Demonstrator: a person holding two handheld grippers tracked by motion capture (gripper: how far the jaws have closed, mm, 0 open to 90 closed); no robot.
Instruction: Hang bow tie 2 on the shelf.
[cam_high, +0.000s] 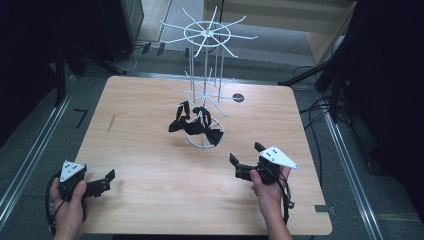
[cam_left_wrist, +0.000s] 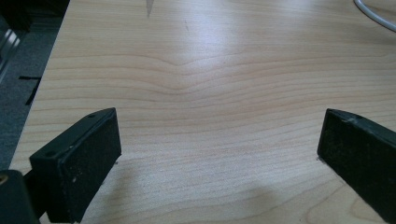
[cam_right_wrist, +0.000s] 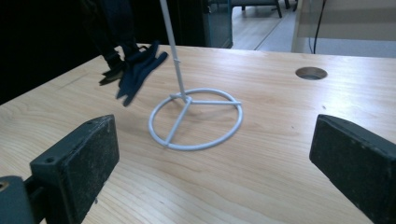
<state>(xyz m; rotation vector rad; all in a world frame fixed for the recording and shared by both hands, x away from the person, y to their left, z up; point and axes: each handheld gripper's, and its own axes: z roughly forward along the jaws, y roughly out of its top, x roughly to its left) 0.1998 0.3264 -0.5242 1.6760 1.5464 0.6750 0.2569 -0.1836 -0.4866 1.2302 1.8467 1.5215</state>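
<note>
A white wire rack (cam_high: 205, 75) with two tiers of spokes stands mid-table on a ring base (cam_right_wrist: 196, 119). Black bow ties (cam_high: 194, 125) hang from its lower spokes; in the right gripper view the bow ties (cam_right_wrist: 135, 70) dangle left of the pole. My left gripper (cam_high: 107, 181) is open, low over the table's front left, with bare wood between its jaws (cam_left_wrist: 219, 154). My right gripper (cam_high: 246, 159) is open at the front right, pointing toward the rack base, with nothing between the pads (cam_right_wrist: 79, 163).
The wooden table (cam_high: 150, 165) has a round cable hole (cam_high: 238, 97) behind the rack at the right. Dark floor, rails and cables surround the table. A light wooden cabinet (cam_high: 300, 20) stands at the back.
</note>
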